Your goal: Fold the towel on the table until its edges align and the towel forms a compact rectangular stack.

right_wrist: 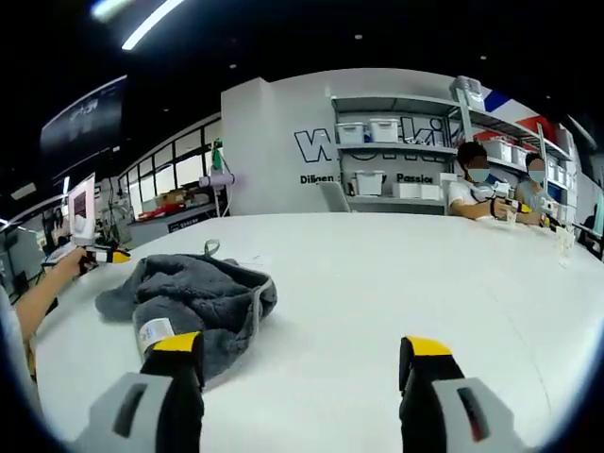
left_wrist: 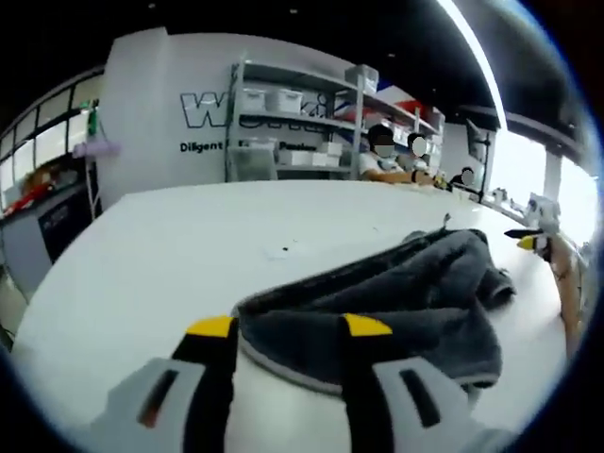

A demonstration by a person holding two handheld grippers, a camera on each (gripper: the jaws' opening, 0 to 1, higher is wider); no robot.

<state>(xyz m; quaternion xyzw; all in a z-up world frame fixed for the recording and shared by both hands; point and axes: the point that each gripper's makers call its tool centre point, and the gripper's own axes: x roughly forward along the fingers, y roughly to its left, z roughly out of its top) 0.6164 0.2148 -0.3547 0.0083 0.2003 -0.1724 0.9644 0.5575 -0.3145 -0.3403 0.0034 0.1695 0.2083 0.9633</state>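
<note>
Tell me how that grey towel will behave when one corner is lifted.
The grey towel lies crumpled in soft folds, so it will probably droop and drag rather than hold shape. Its thick pile suggests some weight. On the smooth white table it may slide toward the pull.

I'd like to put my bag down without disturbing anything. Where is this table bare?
The white table is bare beyond the crumpled grey towel, toward the shelves and the seated people. It's crowded around the towel, where both grippers work.
</note>
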